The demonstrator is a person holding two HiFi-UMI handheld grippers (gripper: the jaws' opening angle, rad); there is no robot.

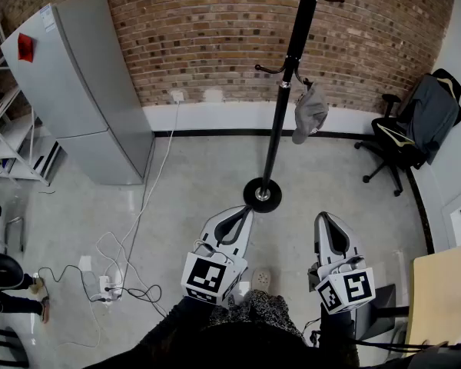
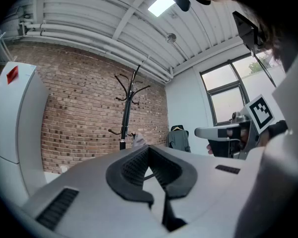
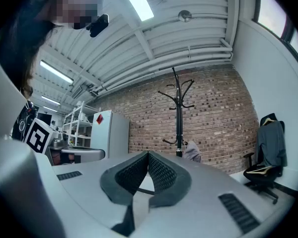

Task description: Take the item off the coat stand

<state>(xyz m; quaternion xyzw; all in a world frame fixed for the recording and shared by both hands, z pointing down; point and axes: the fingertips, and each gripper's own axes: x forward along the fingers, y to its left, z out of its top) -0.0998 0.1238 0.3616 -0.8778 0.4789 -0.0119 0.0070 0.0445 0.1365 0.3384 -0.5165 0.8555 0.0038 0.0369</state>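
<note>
While the grey cap [image 1: 310, 112] hangs from a lower hook of the coat stand [image 1: 280, 106] by the brick wall [image 1: 207, 29], the left gripper [image 1: 240, 212] and right gripper [image 1: 328, 220] sit level, well short of it, both sets of fingers closed together, empty.

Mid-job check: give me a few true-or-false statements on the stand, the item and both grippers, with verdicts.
1. A grey fabric cap hangs on a lower hook of the black metal coat stand. True.
2. The right hand-held gripper holds the cap. False: its jaws are shut on nothing.
3. The left hand-held gripper is shut and empty. True.
4. In the head view, the tall grey refrigerator stands right of the stand. False: it stands to its left.
</note>
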